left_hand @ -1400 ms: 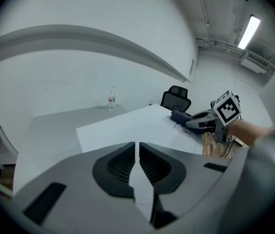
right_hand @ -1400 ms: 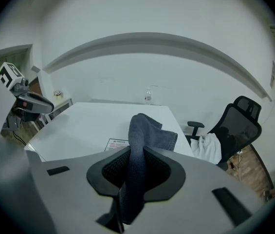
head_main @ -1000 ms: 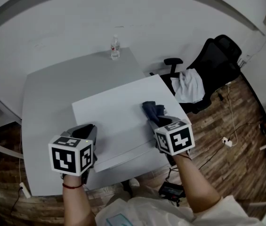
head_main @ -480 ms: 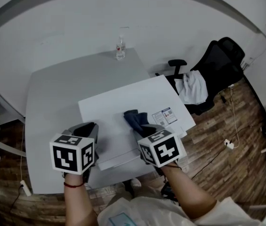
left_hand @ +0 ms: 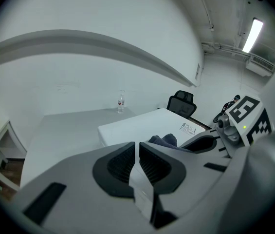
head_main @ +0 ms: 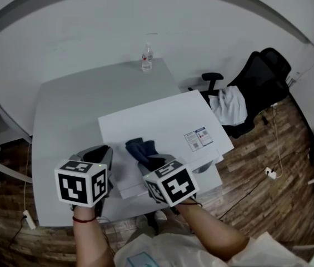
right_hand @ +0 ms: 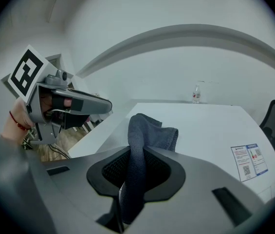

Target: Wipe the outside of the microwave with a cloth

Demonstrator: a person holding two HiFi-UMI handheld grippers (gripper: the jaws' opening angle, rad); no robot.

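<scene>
**Head view.** The white microwave stands on the grey bench. The dark cloth lies bunched on the microwave's top toward 7 o'clock, pinched by the right gripper. The left gripper sits at 9 o'clock of the cloth, by the microwave's left edge. A clear bottle stands upright on the bench at 12 o'clock; its contents cannot be told. An office chair at 3 o'clock carries a white garment.

**Left gripper view.** The fingers are closed together with nothing between them. The cloth shows at 2 o'clock, on the microwave.

**Right gripper view.** The fingers are clamped on the cloth, which rises from between them and folds forward over the microwave top. A printed label lies on that top at 4 o'clock. The bottle stands at 1 o'clock.
</scene>
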